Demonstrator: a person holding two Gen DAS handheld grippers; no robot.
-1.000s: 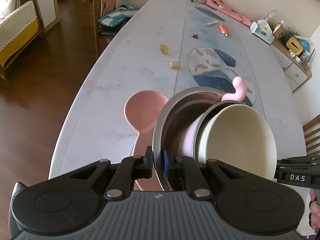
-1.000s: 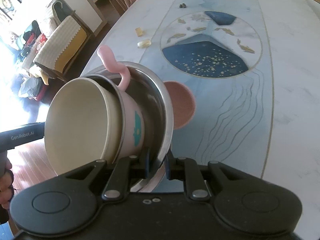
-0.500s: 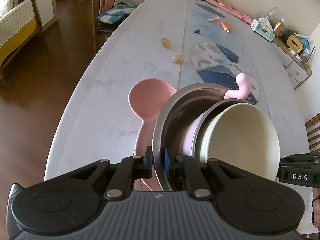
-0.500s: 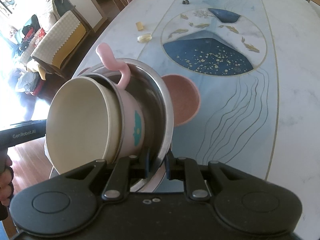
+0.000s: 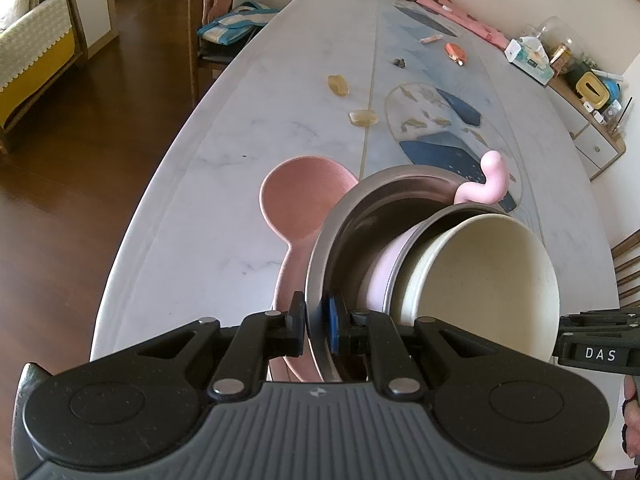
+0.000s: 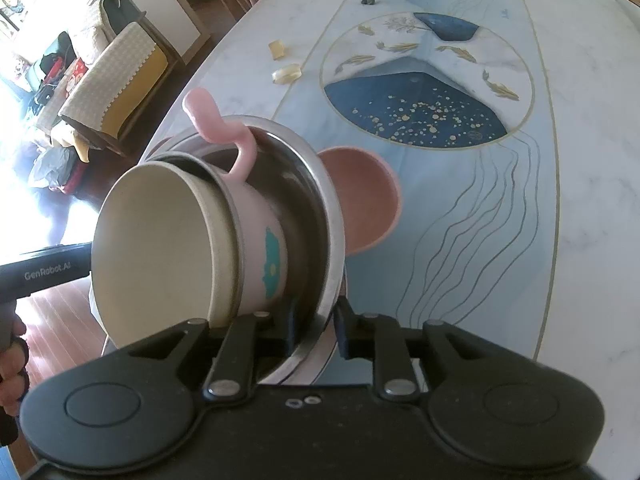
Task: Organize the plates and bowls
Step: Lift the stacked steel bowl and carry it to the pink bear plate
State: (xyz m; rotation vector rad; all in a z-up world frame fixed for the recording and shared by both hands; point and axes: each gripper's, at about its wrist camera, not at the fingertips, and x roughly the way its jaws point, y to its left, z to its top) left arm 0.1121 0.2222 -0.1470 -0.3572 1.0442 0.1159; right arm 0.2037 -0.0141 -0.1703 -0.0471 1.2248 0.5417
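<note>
The marble table (image 5: 192, 216) is carrying a pink plate (image 5: 304, 196). Over it, the left tongs (image 5: 316, 326) are clamping the steel bowl (image 5: 352, 216) with nested cups, while the right tongs (image 6: 316, 324) are opening around its rim. Next is probably lowering the stack onto the plate.

Both views are lit by bright daylight, and the scene is rendered sharply, with no motion blur. In the right wrist view the doorway area (image 6: 24, 128) at the left edge is blown out to white by strong backlight. Soft sheen is seen on the marble table (image 5: 224, 184), and the steel bowl (image 6: 320, 208) is marked by dull reflections. Straight table edges are bowed by heavy fisheye distortion toward the frame borders, and the black gripper bodies are left dark and slightly underexposed
</note>
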